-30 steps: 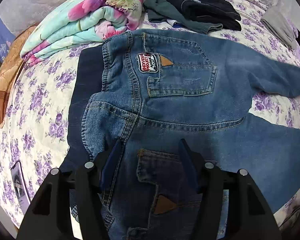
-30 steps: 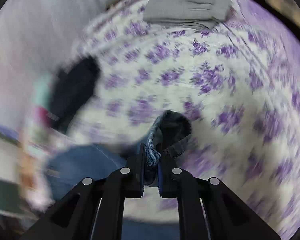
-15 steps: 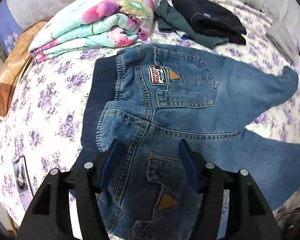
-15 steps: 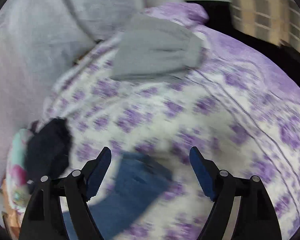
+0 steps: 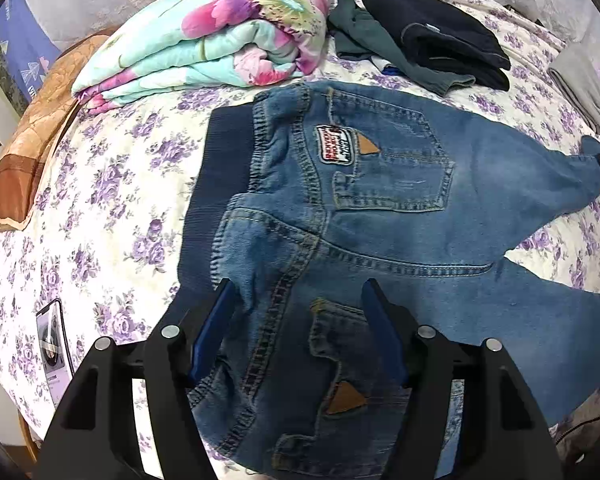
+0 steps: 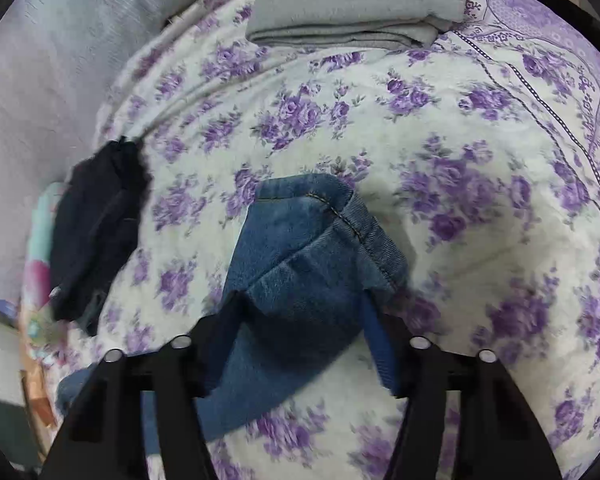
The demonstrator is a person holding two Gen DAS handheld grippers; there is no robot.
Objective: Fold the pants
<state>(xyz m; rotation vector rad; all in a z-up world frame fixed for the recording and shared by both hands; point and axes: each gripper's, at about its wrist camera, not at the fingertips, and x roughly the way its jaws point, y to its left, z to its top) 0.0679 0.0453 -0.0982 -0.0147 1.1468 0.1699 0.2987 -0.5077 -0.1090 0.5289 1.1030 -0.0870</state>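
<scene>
**Jeans spread on the bed, both grippers open**

The jeans lie seat side up on the flowered bedspread, with the dark ribbed waistband to the left and the legs running off to the right. My left gripper hangs over the seat near the lower back pocket, its fingers spread wide with nothing between them; I cannot tell for sure whether they touch the cloth.

My right gripper is also wide open and grips nothing. The hem of one leg lies bunched on the bedspread just ahead of it, with the denim reaching back between the two fingers.

Beyond the waistband a folded floral blanket rests on the bed, and beside it a pile of dark clothes. A folded grey garment sits at the far edge in the right view. A phone lies on the bedspread to the left of the jeans, well apart from them.
</scene>
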